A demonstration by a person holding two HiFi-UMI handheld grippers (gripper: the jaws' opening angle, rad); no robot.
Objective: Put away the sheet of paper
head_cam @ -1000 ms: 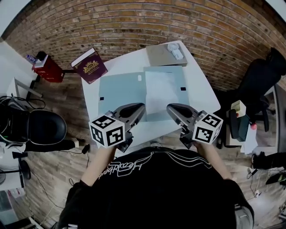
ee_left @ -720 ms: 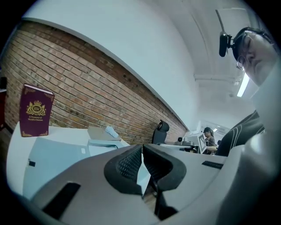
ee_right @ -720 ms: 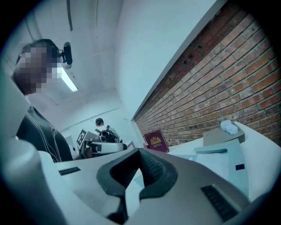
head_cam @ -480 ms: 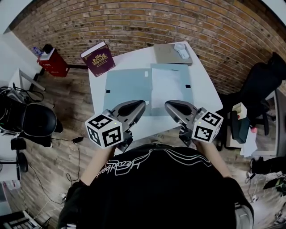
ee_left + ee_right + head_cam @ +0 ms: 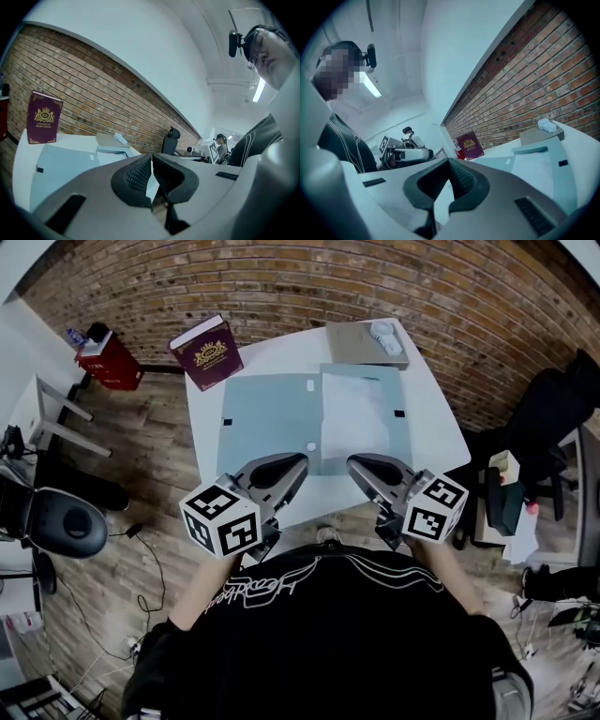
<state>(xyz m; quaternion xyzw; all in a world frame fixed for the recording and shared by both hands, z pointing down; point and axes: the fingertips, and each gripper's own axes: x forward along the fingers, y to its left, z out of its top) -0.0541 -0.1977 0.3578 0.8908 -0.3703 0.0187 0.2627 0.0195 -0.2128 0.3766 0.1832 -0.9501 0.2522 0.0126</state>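
Left tongs: jaws together, nothing between them. I hold them above the near side of the table, tip near the near edge of the folder. Right tongs: jaws together as well, empty, held alongside the left pair, and the two are apart from each other. Both gripper views show the pads meeting.

On the table, left to right:
- Red book at the far left corner.
- Folder, grey-blue, lying open and flat in the middle.
- Sheet lying on the folder's right half; neither tongs touch it.
- Grey pad at the far right corner, with a small white thing on top.

Brick wall behind the table. Black chair off to the right.
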